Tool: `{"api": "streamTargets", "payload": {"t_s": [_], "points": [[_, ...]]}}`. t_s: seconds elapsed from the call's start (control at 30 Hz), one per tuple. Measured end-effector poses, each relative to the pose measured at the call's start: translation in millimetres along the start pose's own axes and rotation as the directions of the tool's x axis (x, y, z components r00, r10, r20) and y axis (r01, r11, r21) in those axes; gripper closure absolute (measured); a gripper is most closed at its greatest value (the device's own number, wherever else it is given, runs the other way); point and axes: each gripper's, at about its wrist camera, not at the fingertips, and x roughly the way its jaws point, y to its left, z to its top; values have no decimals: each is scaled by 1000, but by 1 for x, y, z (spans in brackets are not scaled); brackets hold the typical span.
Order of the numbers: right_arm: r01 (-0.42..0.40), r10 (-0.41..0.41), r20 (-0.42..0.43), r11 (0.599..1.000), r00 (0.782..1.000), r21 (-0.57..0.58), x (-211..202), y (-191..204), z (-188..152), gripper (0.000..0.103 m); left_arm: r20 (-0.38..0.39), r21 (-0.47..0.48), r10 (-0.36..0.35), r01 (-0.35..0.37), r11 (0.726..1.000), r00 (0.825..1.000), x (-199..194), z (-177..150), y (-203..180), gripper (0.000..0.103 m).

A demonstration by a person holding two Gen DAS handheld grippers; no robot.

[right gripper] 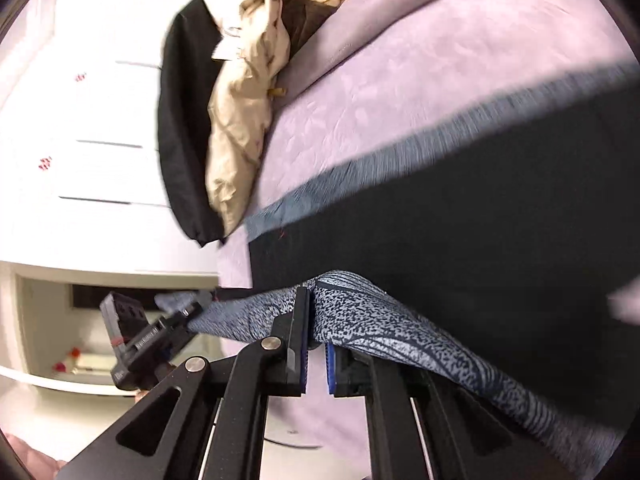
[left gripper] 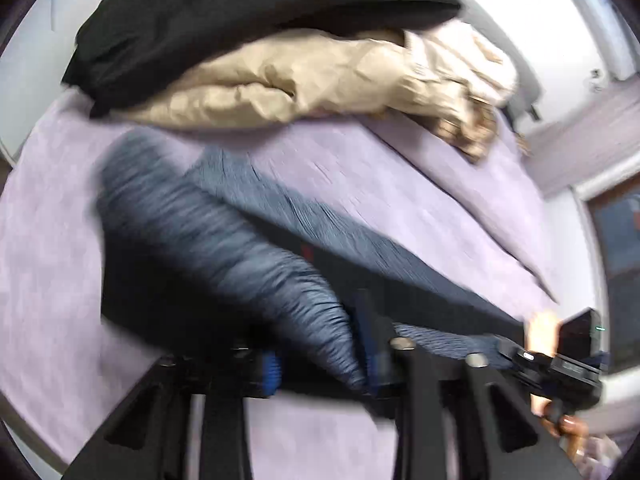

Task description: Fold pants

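The pants (left gripper: 224, 232) are blue-grey patterned cloth with a dark side, lifted off a lilac bed cover (left gripper: 360, 168). My left gripper (left gripper: 320, 360) has its blue pads apart; a bunch of the cloth hangs between them and leans on the right finger. My right gripper (right gripper: 314, 312) is shut on an edge of the pants (right gripper: 400, 320), which drape over its right finger. A band of cloth stretches between the two grippers. The right gripper (left gripper: 568, 360) shows at the left view's edge with a hand (left gripper: 542, 332) on it. The left gripper (right gripper: 152, 340) shows in the right view.
A beige garment (left gripper: 300, 80) and a black garment (left gripper: 240, 12) lie heaped at the far side of the bed. White drawers (right gripper: 100, 120) and an open shelf (right gripper: 60, 320) stand beside the bed (right gripper: 400, 80).
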Motion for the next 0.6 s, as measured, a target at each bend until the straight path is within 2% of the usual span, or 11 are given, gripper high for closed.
{"api": "streamTargets", "payload": {"t_s": [0.07,0.17,0.23,0.27,0.3,0.33,0.37,0.43,0.47,0.53,0.6], "points": [[36,-36,-34,999,999,0,24,-11,28,92,62,16,87,-89,996,994,26,17,1,37],[99,-94,-100,994,991,39,58,-39,58,90,24,21,174,-174,984,985,64,30,11,37],[114,-105,-127,991,986,72,73,-50,64,88,8,4,201,-201,980,980,69,31,18,37],[113,-102,-128,990,986,82,73,-50,65,83,16,-2,200,-200,980,980,60,30,20,37],[94,-84,-126,992,988,79,69,-44,63,75,32,0,211,-211,977,977,51,29,20,37],[68,-60,-123,996,991,62,62,-35,61,48,50,12,231,-232,973,972,39,27,19,37],[52,-48,-119,998,992,31,50,-23,55,27,62,29,247,-249,968,967,29,24,18,37],[29,-34,-111,998,993,-47,33,2,44,25,67,60,253,-257,964,965,18,19,15,32],[20,-28,-109,997,994,-75,28,10,38,25,53,80,254,-258,963,966,19,18,12,20],[38,-55,-133,992,990,-121,34,19,29,27,41,117,265,-268,956,963,36,15,6,19],[113,-142,-175,979,974,-167,57,13,28,27,10,136,298,-297,945,954,61,11,-3,19]]}}
